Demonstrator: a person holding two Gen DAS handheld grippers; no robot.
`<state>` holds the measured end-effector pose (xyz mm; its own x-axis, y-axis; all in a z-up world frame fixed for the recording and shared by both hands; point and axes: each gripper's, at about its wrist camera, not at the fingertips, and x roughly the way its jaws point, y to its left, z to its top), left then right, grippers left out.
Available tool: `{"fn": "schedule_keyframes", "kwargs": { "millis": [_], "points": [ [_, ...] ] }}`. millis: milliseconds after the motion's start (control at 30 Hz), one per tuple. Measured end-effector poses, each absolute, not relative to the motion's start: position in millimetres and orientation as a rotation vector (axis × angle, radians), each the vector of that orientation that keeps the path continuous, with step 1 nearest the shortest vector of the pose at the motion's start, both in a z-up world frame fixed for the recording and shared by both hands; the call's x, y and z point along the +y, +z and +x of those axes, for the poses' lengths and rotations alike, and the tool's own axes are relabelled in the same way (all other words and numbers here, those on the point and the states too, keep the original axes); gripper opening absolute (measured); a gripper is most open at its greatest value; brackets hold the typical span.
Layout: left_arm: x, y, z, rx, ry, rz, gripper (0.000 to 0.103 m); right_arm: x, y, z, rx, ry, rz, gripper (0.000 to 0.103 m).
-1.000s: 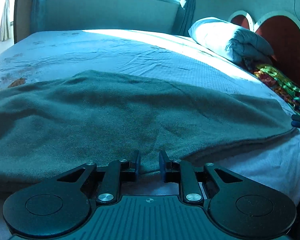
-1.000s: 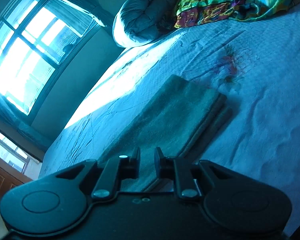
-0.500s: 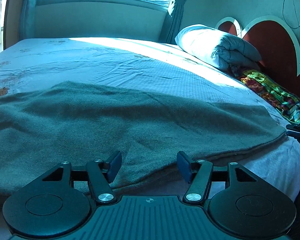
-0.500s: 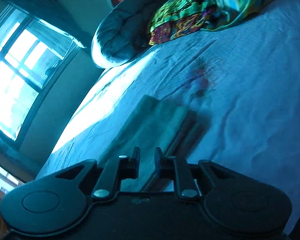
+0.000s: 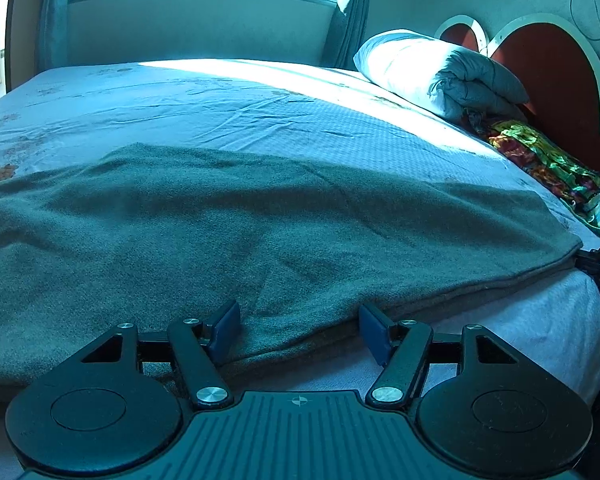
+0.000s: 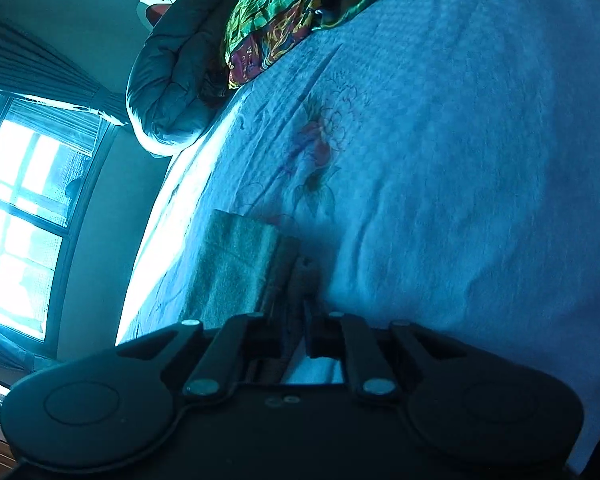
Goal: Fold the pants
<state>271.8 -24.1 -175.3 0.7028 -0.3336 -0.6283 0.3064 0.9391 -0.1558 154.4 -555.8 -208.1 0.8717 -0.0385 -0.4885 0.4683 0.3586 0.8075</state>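
Note:
The grey-green pants lie folded flat across the bed in the left wrist view. My left gripper is open, its blue pads on either side of the pants' near edge, holding nothing. In the right wrist view the pants show as a narrow folded strip. My right gripper is shut on the edge of the pants near their end. Its fingers also show at the far right of the left wrist view.
A light blue sheet with flower prints covers the bed. A rolled grey duvet and a colourful cloth lie by the red headboard. A window and curtains are behind.
My left gripper has opened and let go of the pants' near edge. My right gripper has turned and pulled back along the pants, still shut on them.

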Motion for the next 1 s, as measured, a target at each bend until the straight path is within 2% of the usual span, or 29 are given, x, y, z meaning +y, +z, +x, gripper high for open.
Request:
{"fn": "schedule_keyframes", "kwargs": {
  "millis": [100, 167, 200, 233, 433, 600, 633, 733, 900, 933, 1000],
  "points": [
    [-24.4, -175.8, 271.4, 0.704, -0.352, -0.042, 0.066, -558.9, -206.9, 165.0, 0.474, -0.316, 1.144, 0.003],
    [-22.7, -174.0, 269.9, 0.700, -0.345, -0.052, 0.066, -559.3, -199.2, 168.0, 0.489, -0.292, 1.122, 0.011],
    [-21.5, -173.3, 269.2, 0.697, -0.340, -0.050, 0.066, -558.8, -196.3, 170.3, 0.510, -0.308, 1.090, 0.009],
    [-19.8, -172.6, 268.6, 0.692, -0.326, -0.046, 0.066, -558.8, -196.1, 172.8, 0.547, -0.334, 1.070, 0.000],
    [-1.0, -171.1, 268.8, 0.695, -0.287, -0.063, 0.066, -559.5, -193.9, 152.8, 0.542, -0.329, 1.133, 0.006],
    [11.1, -170.0, 268.9, 0.688, -0.243, -0.035, 0.066, -562.8, -206.1, 160.1, 0.507, -0.305, 1.174, 0.005],
    [16.6, -168.3, 267.2, 0.680, -0.214, -0.009, 0.066, -562.4, -204.1, 162.4, 0.500, -0.307, 1.161, 0.002],
    [41.5, -169.9, 264.6, 0.689, -0.092, 0.056, 0.067, -560.3, -189.9, 170.3, 0.512, -0.285, 1.061, 0.000],
    [76.5, -177.6, 266.1, 0.721, -0.078, 0.025, 0.070, -541.2, -138.1, 158.9, 0.378, -0.185, 0.685, 0.000],
    [75.8, -177.4, 267.1, 0.721, -0.083, 0.038, 0.070, -547.2, -144.8, 157.2, 0.395, -0.213, 0.680, 0.000],
    [75.5, -177.5, 267.2, 0.717, -0.096, 0.042, 0.071, -576.5, -187.6, 159.3, 0.500, -0.257, 0.869, 0.000]
  ]
}}
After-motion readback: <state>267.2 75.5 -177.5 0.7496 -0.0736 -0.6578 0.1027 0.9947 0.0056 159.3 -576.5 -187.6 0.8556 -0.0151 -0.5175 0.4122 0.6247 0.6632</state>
